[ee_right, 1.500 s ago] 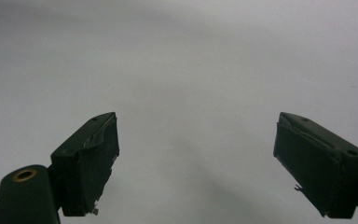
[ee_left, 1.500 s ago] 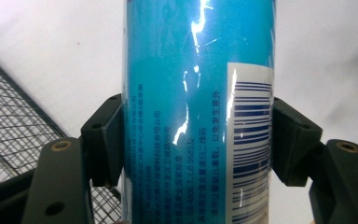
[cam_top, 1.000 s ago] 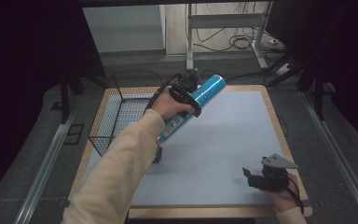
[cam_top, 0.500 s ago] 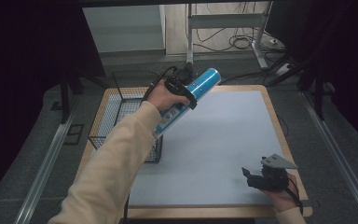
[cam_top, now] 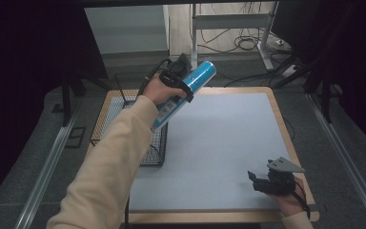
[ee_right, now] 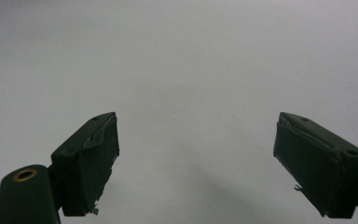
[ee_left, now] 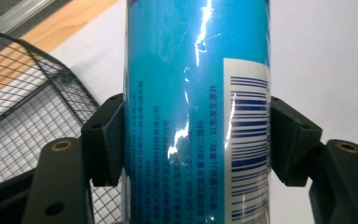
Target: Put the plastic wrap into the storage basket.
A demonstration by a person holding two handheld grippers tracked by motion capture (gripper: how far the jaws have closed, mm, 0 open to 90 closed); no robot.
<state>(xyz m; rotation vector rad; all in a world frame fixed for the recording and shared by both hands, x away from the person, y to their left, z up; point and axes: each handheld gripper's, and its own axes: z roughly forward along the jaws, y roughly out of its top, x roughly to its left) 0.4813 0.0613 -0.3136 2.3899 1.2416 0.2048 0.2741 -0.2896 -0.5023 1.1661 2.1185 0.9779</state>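
In the high view, the left gripper (cam_top: pixel 183 81) sits in the upper middle of the frame, held up by the person's left hand (cam_top: pixel 159 90) at the end of a cream sleeve (cam_top: pixel 107 169) that runs diagonally up from the bottom left. Its jaws are clamped on a blue spray can (cam_top: pixel 190 88), which lies tilted, its blue end pointing to the upper right and its white, printed end down to the lower left, above the near right corner of a black wire basket (cam_top: pixel 124 129). The basket stands at the left edge of the wooden table (cam_top: pixel 286 138), partly on the pale grey mat (cam_top: pixel 219 143) that covers most of the tabletop. In the left gripper view the can (ee_left: pixel 198 112) runs up the centre of the frame, a barcode on its right side and small print on its left, with a black jaw pressed flat against each side; the basket mesh (ee_left: pixel 32 116) shows at the left, the mat (ee_left: pixel 321 51) at the right. The right gripper (cam_top: pixel 269 181) rests low at the lower right of the high view, over the mat near the table's front edge, held by the right hand (cam_top: pixel 290 200). In the right gripper view its jaws stand wide apart with bare mat (ee_right: pixel 191 70) between them, grasping nothing.
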